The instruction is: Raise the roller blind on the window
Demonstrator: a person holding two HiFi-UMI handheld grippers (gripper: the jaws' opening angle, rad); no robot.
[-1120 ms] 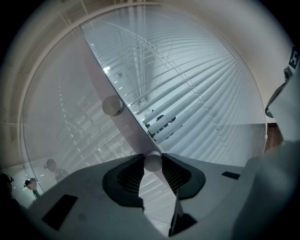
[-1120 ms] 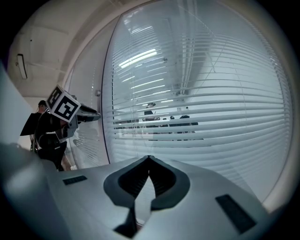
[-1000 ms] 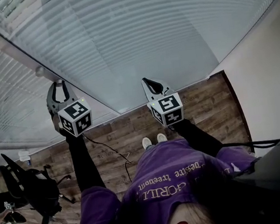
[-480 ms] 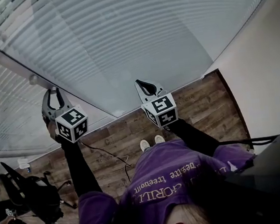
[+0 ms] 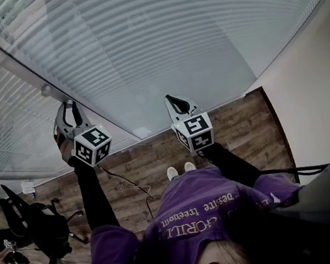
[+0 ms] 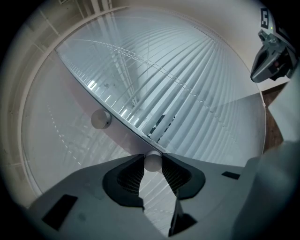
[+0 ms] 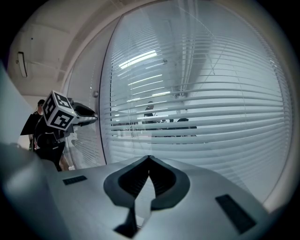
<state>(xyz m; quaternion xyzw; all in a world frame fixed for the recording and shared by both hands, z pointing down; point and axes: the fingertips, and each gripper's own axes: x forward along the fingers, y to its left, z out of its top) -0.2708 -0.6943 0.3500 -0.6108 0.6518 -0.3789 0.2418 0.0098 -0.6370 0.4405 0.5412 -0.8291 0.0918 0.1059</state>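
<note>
The slatted blind (image 5: pixel 160 40) hangs behind glass across the window; it also fills the left gripper view (image 6: pixel 197 103) and the right gripper view (image 7: pixel 211 108). On the grey frame bar (image 5: pixel 22 76) sits a small white knob (image 6: pixel 152 161), and my left gripper (image 5: pixel 68 105) (image 6: pixel 152 163) is shut on it, fingertips pressed on either side. A second round knob (image 6: pixel 101 118) (image 5: pixel 46 90) sits further along the bar, untouched. My right gripper (image 5: pixel 172 98) (image 7: pixel 149 158) is shut on nothing, held near the glass without touching it.
A plain wall (image 5: pixel 314 93) meets the window at the right. Below lies a wooden floor (image 5: pixel 240 120) with a thin cable (image 5: pixel 126 180), and an office chair (image 5: pixel 34 232) stands at the lower left.
My left gripper has rolled about its own axis while staying on the knob; its marker cube shows a different tilt. The right gripper has kept still.
</note>
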